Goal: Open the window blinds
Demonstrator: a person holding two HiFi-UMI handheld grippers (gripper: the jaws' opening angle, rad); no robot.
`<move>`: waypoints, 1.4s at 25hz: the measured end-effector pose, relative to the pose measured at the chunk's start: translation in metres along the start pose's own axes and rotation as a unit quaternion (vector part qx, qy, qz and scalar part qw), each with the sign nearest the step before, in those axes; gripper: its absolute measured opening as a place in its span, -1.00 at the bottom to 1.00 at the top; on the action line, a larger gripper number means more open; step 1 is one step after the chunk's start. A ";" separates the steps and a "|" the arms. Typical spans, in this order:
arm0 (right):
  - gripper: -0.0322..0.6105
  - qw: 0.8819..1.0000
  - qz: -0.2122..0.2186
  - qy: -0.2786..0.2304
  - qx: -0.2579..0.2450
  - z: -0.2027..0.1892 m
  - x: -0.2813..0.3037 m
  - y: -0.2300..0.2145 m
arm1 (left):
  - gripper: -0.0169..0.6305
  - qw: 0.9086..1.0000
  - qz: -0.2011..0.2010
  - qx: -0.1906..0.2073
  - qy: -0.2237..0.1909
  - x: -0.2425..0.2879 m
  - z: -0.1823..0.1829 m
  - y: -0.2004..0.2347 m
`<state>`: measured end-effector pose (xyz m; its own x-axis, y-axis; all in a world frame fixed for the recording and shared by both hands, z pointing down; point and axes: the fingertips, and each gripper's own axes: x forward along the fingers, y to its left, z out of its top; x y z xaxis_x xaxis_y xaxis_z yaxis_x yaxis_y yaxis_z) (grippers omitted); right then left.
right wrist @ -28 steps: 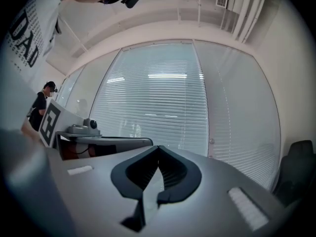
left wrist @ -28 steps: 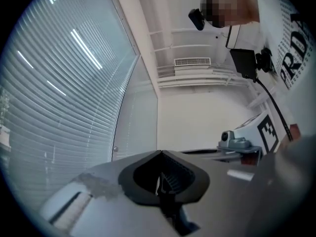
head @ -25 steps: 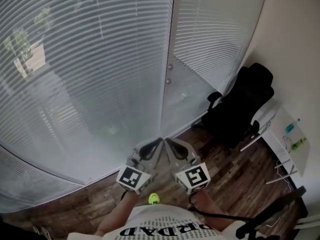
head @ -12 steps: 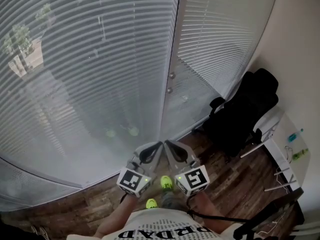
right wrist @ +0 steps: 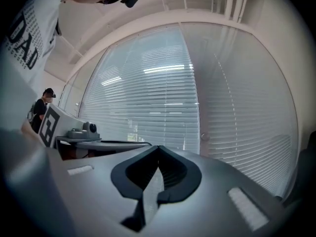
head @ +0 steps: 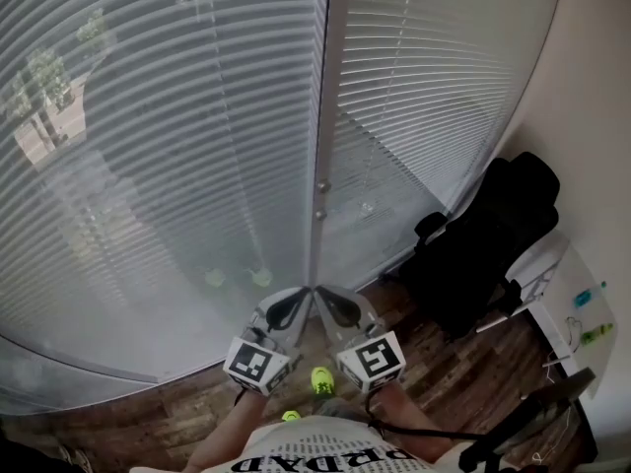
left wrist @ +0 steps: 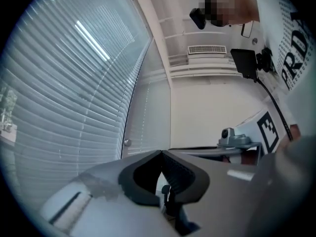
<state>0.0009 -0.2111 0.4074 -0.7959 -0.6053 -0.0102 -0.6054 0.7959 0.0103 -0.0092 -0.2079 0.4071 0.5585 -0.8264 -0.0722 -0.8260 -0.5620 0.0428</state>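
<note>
Both grippers sit side by side at 6 o'clock in the head view, tips nearly touching. The left gripper (left wrist: 161, 152) has its jaws pressed together on nothing, and so does the right gripper (right wrist: 158, 147). The blinds (head: 177, 146) fill the window from 9 to 2 o'clock with their slats shut. A post (head: 323, 87) with two knobs (head: 321, 186) splits them at 12. A black chair (head: 483, 244) stands on the wood floor (head: 463, 353) at 4 o'clock.

The person wears a white T-shirt (head: 315, 453) with black lettering and neon yellow-green shoes (head: 321, 380); the left gripper (left wrist: 161, 153) and right gripper (right wrist: 158, 147) are grey with black ribbed pads (right wrist: 174, 171), each bearing a black-and-white marker cube (head: 258, 363), with a black cable (head: 424, 425) at the right.
</note>
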 end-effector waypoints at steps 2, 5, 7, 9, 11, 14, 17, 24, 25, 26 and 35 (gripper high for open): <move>-0.87 1.000 0.012 -0.001 0.001 -0.007 0.005 -0.012 | -0.98 1.000 0.011 -0.001 0.000 0.013 -0.010 0.005; -0.87 1.000 0.030 -0.005 0.000 -0.008 0.012 -0.027 | -0.98 0.999 0.032 0.008 0.007 0.026 -0.012 0.011; -0.87 0.999 0.045 -0.005 -0.004 -0.005 0.014 -0.035 | -0.98 0.999 0.049 0.014 0.009 0.035 -0.008 0.012; -0.87 0.998 0.057 -0.003 -0.002 -0.003 0.017 -0.045 | -0.98 0.998 0.058 0.016 0.004 0.046 -0.010 0.014; -0.87 0.998 0.063 -0.004 0.005 -0.006 0.020 -0.058 | -0.98 0.998 0.063 0.022 0.004 0.059 -0.013 0.015; -0.87 0.997 0.076 -0.008 -0.003 -0.008 0.021 -0.075 | -0.98 0.997 0.078 0.030 -0.001 0.077 -0.014 0.016; -0.87 0.996 0.085 -0.011 -0.014 -0.012 0.026 -0.084 | -0.98 0.995 0.091 0.030 -0.010 0.085 -0.020 0.021; -0.87 0.996 0.081 -0.016 -0.019 -0.021 0.064 -0.083 | -0.98 0.995 0.098 0.022 -0.026 0.083 -0.027 0.059; -0.87 0.996 0.080 -0.017 -0.020 -0.020 0.068 -0.084 | -0.98 0.995 0.097 0.026 -0.025 0.084 -0.027 0.063; -0.87 0.996 0.078 -0.018 -0.023 -0.021 0.072 -0.085 | -0.98 0.995 0.096 0.028 -0.026 0.085 -0.025 0.066; -0.62 0.999 -0.001 -0.013 -0.050 -0.018 0.104 -0.120 | -0.98 0.995 0.094 0.030 -0.017 0.091 -0.023 0.102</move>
<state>-0.0090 -0.3698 0.4232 -0.7948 -0.6058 -0.0361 -0.6056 0.7880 0.1108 -0.0410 -0.3409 0.4280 0.3921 -0.9142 -0.1019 -0.9191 -0.3941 -0.0008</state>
